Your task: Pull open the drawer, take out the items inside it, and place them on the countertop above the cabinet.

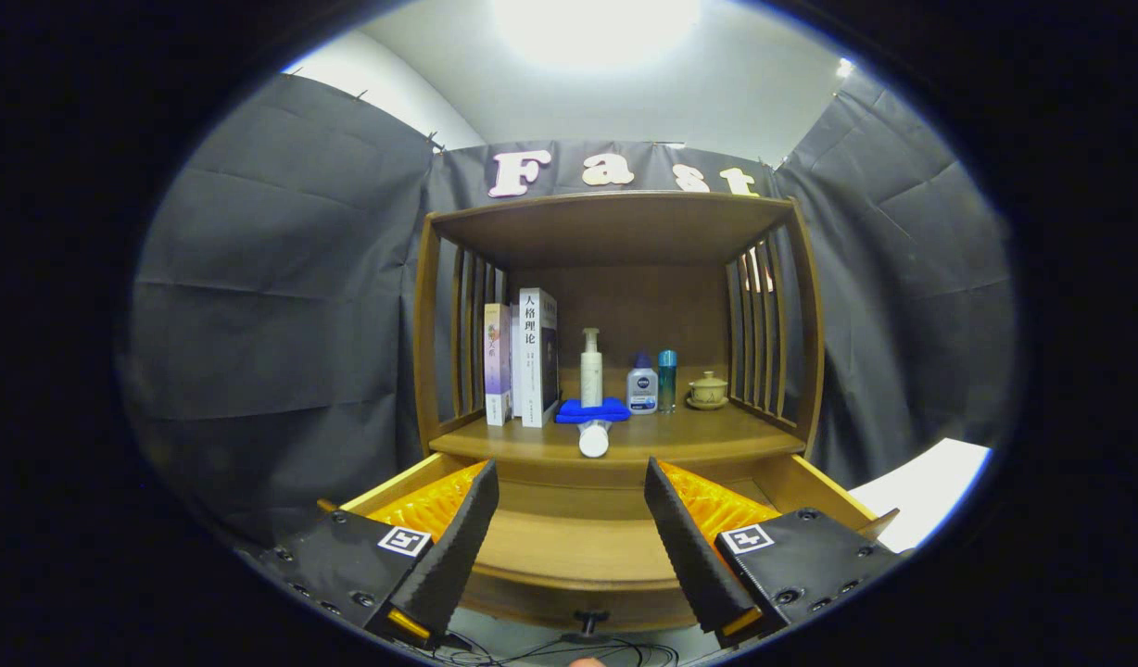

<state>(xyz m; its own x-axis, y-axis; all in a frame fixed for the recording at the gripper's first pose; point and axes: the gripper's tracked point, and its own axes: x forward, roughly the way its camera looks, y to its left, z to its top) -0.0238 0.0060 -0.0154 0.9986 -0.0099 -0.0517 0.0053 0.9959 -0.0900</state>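
Observation:
A wooden cabinet stands ahead with its drawer (569, 551) pulled out toward me, the dark knob (587, 619) at its front. My gripper (569, 466) hangs open above the drawer, one finger over each side. Between the fingers I see only the drawer's bare wooden floor. Just beyond the fingertips is the countertop (708, 434). A white tube (594, 438) lies near its front edge, end toward me, by a folded blue cloth (592, 409). Behind the cloth stands a white pump bottle (591, 369).
Two upright books (524, 357) stand at the countertop's left. A small white-and-blue bottle (641, 387), a teal bottle (667, 380) and a lidded cup on a saucer (708, 389) stand to the right. Slatted side walls and a top board enclose the shelf. A white surface (921, 491) lies right of the cabinet.

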